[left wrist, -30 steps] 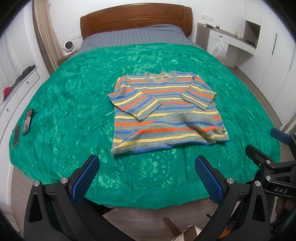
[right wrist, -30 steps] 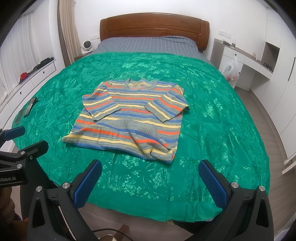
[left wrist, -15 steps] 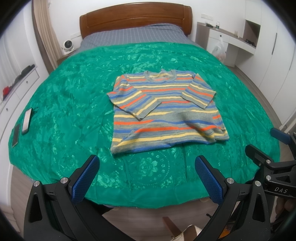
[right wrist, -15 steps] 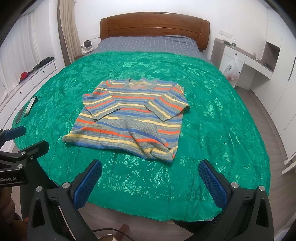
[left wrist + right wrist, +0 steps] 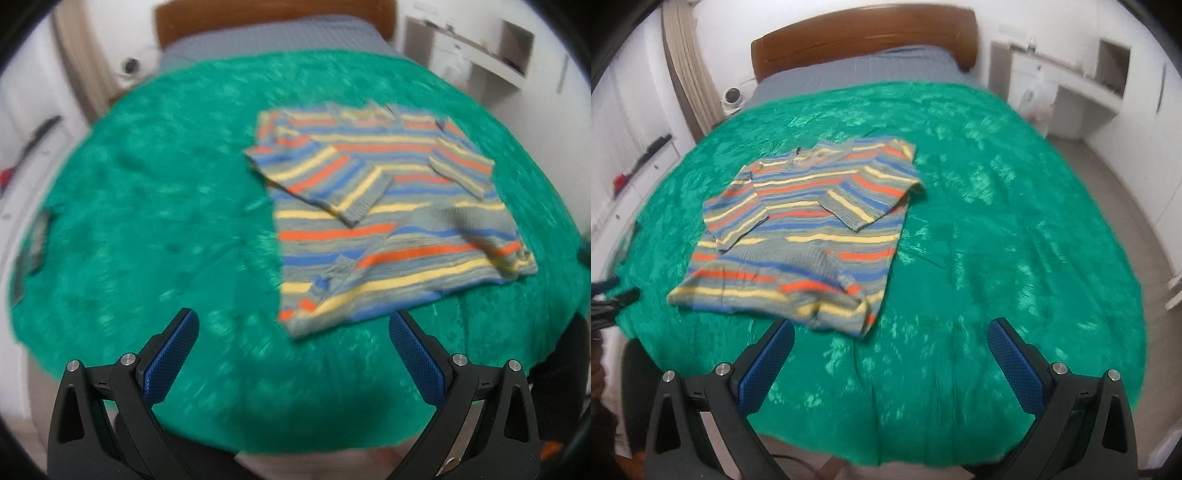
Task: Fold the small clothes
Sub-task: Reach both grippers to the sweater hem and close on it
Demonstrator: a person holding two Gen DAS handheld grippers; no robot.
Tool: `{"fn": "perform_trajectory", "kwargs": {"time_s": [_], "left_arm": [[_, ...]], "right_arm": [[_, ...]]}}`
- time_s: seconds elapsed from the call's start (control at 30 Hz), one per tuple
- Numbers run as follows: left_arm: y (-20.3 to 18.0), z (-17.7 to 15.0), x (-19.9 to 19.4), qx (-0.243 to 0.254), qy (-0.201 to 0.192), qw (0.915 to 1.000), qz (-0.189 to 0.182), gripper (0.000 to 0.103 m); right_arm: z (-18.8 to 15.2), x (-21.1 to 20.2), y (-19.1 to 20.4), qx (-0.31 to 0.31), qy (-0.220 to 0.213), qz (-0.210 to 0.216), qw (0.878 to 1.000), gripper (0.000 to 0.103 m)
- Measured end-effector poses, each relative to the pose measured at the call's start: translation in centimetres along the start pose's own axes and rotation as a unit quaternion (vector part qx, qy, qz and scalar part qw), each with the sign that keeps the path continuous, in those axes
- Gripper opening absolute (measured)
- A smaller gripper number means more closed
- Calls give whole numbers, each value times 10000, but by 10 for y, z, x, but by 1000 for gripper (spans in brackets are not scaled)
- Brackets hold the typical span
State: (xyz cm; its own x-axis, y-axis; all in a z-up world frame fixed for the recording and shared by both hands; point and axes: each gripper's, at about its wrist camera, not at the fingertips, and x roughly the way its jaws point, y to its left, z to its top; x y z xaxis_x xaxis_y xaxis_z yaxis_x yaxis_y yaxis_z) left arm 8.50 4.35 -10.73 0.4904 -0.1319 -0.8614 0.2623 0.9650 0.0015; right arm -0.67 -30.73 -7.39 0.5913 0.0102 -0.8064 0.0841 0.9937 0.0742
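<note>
Covering the whole bed, the green bedspread (image 5: pixel 1015 221) carries the striped sweater (image 5: pixel 809 229), which lies flat with both sleeves crossed over its chest, at about ten o'clock of centre in the right wrist view and two o'clock in the left. Both views have blurred and the sweater looks larger than a second ago, its hem now just above the fingertips, so I judge the approach for the next fold has begun. Left gripper (image 5: pixel 293 349) and right gripper (image 5: pixel 890 356) remain spread wide, empty.
</note>
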Motion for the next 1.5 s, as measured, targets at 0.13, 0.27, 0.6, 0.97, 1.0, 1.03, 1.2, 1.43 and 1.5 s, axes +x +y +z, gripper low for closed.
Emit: {"fn": "perform_trajectory", "kwargs": {"time_s": [0.13, 0.27, 0.6, 0.97, 1.0, 1.03, 1.2, 1.43, 1.5], "left_arm": [[-18, 22, 55, 276, 118, 9956, -889, 102], [-53, 21, 66, 1031, 186, 9829, -1512, 96], [-23, -108, -40, 2881, 801, 9257, -2319, 86], [-3, -14, 13, 611, -54, 9907, -1215, 94], [-9, -3, 22, 673, -65, 9920, -1065, 95], [-19, 11, 40, 757, -46, 9938, -812, 95], [-16, 33, 81, 664, 572, 9864, -1391, 92], [-39, -77, 21, 3867, 1732, 8727, -2425, 78], [-19, -99, 10, 4163, 1918, 8631, -2121, 78]], "right_arm": [[33, 46, 1, -30, 271, 1209, 9923, 103], [55, 103, 34, -495, 576, 1943, 9780, 103], [-101, 53, 95, -3690, 2913, 3176, 8235, 77], [-95, 55, 30, -580, 1861, 2126, 9575, 81], [-93, 55, 28, -297, 1722, 2074, 9625, 81], [-92, 56, 29, -192, 1636, 2013, 9656, 81], [-79, 44, 25, 74, 1311, 1926, 9724, 83], [-88, 27, 3, -57, 1429, 1702, 9750, 84], [-93, 27, -2, -102, 1530, 1654, 9742, 84]]}}
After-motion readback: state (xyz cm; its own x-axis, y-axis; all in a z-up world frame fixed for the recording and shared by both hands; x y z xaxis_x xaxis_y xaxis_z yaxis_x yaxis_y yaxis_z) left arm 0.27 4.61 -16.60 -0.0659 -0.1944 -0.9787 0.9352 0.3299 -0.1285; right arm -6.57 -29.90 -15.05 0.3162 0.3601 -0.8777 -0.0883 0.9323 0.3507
